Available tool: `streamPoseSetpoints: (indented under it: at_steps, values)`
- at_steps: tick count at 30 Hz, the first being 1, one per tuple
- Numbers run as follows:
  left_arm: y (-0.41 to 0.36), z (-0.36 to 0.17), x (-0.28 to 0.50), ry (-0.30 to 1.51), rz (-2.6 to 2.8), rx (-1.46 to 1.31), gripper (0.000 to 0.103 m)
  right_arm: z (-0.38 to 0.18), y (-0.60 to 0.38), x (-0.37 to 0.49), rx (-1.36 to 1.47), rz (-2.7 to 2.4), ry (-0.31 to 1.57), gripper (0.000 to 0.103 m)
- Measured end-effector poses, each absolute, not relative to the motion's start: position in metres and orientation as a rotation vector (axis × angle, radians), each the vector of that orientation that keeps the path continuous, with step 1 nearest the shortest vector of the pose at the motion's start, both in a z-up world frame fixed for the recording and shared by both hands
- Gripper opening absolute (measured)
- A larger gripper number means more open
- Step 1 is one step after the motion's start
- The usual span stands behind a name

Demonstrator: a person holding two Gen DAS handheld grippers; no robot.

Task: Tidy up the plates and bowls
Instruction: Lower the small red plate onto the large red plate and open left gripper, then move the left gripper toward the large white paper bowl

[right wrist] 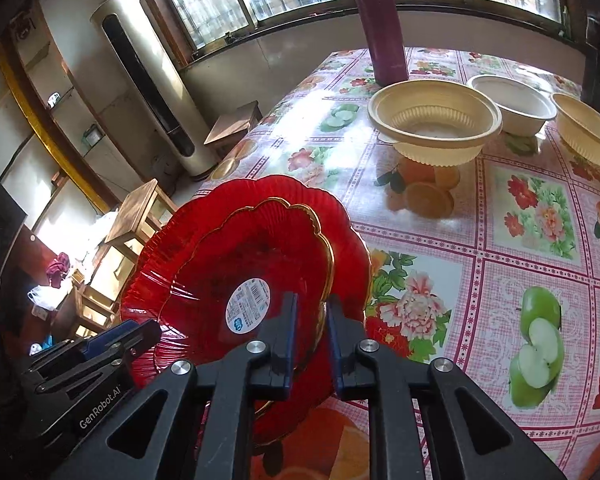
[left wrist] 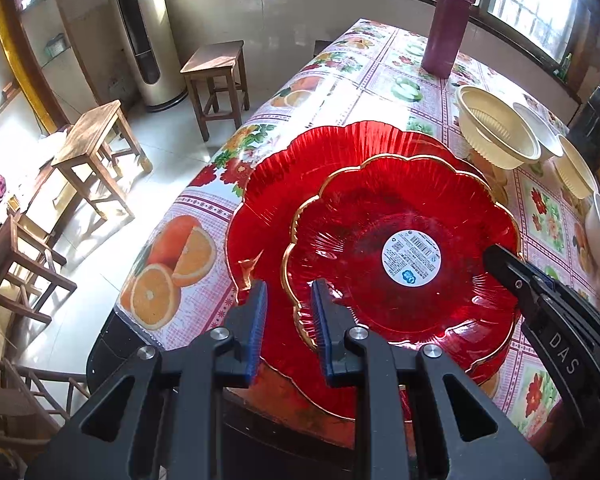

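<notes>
Black with blue pads, the left tool point(left wrist: 290, 316) has its jaws slightly parted and straddles the near-left rim of the stacked red plates. Clear space shows between the pads, which do not visibly press on anything. The right tool point(right wrist: 312, 320) is parted about as far and straddles the gold-edged rim on the right side of the stack; it pinches nothing that can be seen.

The smaller scalloped red glass plate point(left wrist: 380, 216) has a gold edge and a round white label point(left wrist: 411, 258) at its centre. It lies inside the larger ribbed red plate point(left wrist: 268, 184). Both sit at the near left corner of the worktop point(left wrist: 380, 80), which is covered with a fruit-and-flower oilcloth.

Along the right side, well apart from the plates, is a row of bowls: a cream ribbed bowl point(left wrist: 496, 128), a white bowl point(left wrist: 540, 132) just behind it, then another cream bowl point(left wrist: 576, 172). A purple flask point(left wrist: 448, 24) stands upright toward the far edge.

On the tiled floor beyond the left edge are wooden stools point(left wrist: 216, 68) and a tall tower air conditioner point(left wrist: 148, 40).
</notes>
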State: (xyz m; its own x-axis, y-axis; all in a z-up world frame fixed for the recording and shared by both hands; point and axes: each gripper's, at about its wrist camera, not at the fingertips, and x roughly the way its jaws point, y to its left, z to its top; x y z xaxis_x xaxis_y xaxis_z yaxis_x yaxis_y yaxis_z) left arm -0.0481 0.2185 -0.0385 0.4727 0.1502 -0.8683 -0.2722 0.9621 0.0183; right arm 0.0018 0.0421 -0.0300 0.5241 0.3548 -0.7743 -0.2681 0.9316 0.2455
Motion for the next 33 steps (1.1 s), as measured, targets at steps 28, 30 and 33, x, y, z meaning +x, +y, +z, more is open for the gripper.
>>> streamPoseSetpoints:
  at_steps: [28, 30, 33]
  values:
    - [0.07, 0.045, -0.046, 0.718, 0.19, 0.109, 0.081, 0.015, -0.162, -0.008, 0.326, 0.205, 0.595, 0.082]
    - [0.057, 0.048, -0.043, 0.712, 0.169, 0.116, 0.081, 0.016, -0.178, -0.008, 0.345, 0.183, 0.586, 0.083]
    - [0.041, 0.051, -0.039, 0.709, 0.138, 0.127, 0.081, 0.017, -0.199, -0.008, 0.366, 0.163, 0.575, 0.083]
